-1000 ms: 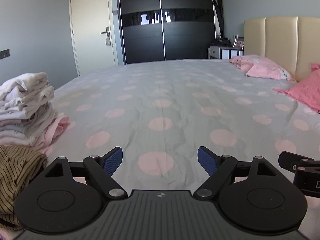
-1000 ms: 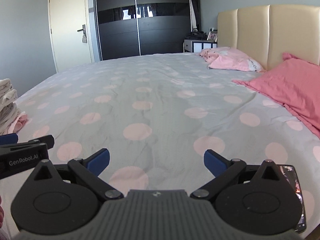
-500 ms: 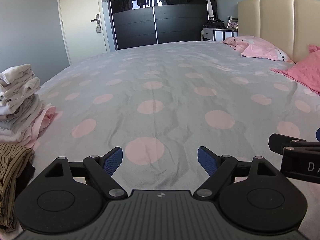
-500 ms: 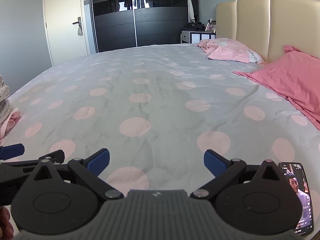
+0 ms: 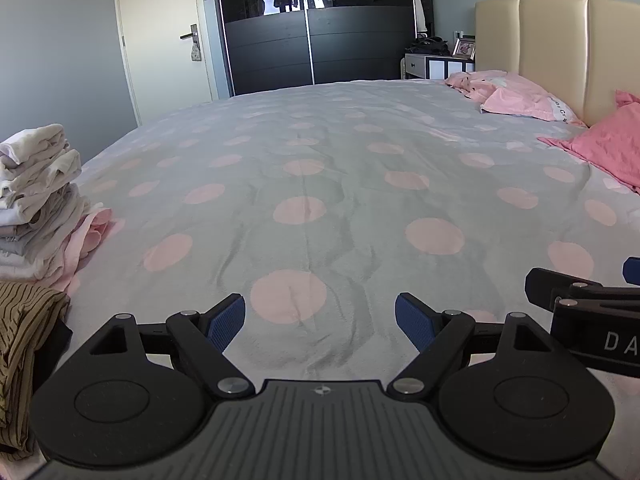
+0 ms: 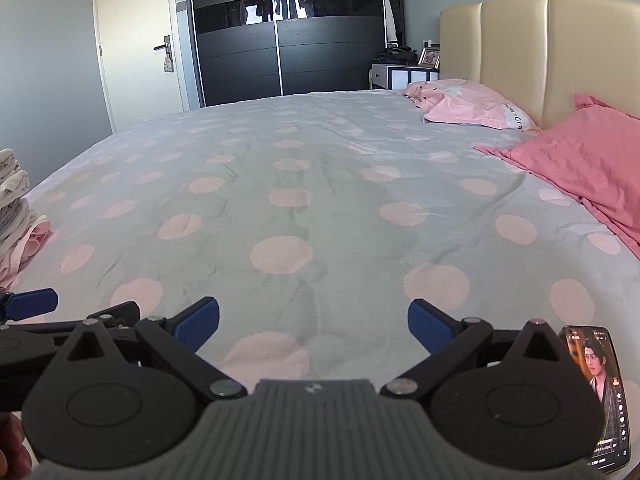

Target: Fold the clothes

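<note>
A stack of folded pale clothes (image 5: 34,200) stands at the left edge of the bed, also seen in the right wrist view (image 6: 14,216). Below it lies a crumpled brown striped garment (image 5: 24,336). My left gripper (image 5: 320,322) is open over the bare polka-dot sheet (image 5: 320,184), nothing between its blue pads. My right gripper (image 6: 314,326) is open too, empty, hovering over the same sheet (image 6: 320,200). Each gripper shows at the other view's edge: the right one (image 5: 592,312) and the left one (image 6: 36,312).
Pink pillows (image 6: 588,168) and a lighter pink pillow (image 6: 472,108) lie by the cream headboard (image 6: 520,48) on the right. A lit phone (image 6: 600,396) rests at the bed's near right corner. A dark wardrobe (image 5: 316,24) and door (image 5: 164,36) stand beyond.
Both views shifted slightly as the cameras tilted: the phone comes further into the right wrist view and the right gripper looms larger beside the left. Both jaws stay open.
</note>
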A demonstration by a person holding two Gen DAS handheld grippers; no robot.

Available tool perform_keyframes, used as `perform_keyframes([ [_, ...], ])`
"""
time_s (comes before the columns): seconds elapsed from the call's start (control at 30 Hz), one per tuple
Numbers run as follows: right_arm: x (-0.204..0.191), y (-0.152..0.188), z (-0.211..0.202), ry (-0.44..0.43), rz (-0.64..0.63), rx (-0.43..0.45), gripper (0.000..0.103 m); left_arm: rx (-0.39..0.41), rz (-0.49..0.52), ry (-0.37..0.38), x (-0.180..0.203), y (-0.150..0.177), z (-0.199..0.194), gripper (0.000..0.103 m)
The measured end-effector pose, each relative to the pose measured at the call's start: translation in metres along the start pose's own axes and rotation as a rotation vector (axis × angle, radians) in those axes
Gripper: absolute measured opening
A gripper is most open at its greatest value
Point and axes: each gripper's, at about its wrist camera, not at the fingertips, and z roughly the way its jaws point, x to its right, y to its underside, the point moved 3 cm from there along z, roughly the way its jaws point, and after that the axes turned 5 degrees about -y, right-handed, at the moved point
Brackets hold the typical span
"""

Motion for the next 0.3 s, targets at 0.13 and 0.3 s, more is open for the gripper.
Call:
perform_keyframes([
  [0.13, -0.0001, 0.0000, -0.0009, -0.001, -0.003, 0.000, 0.101, -0.002, 0.001, 0.000, 0.0003, 0.0001, -0.0010, 0.082],
  [0.3, -0.0002, 0.0005, -0.0003, 0.000, -0.001, -0.006, 0.101, -0.003, 0.002, 0.007, -0.0011, -0.0004, -0.0012, 0.082],
])
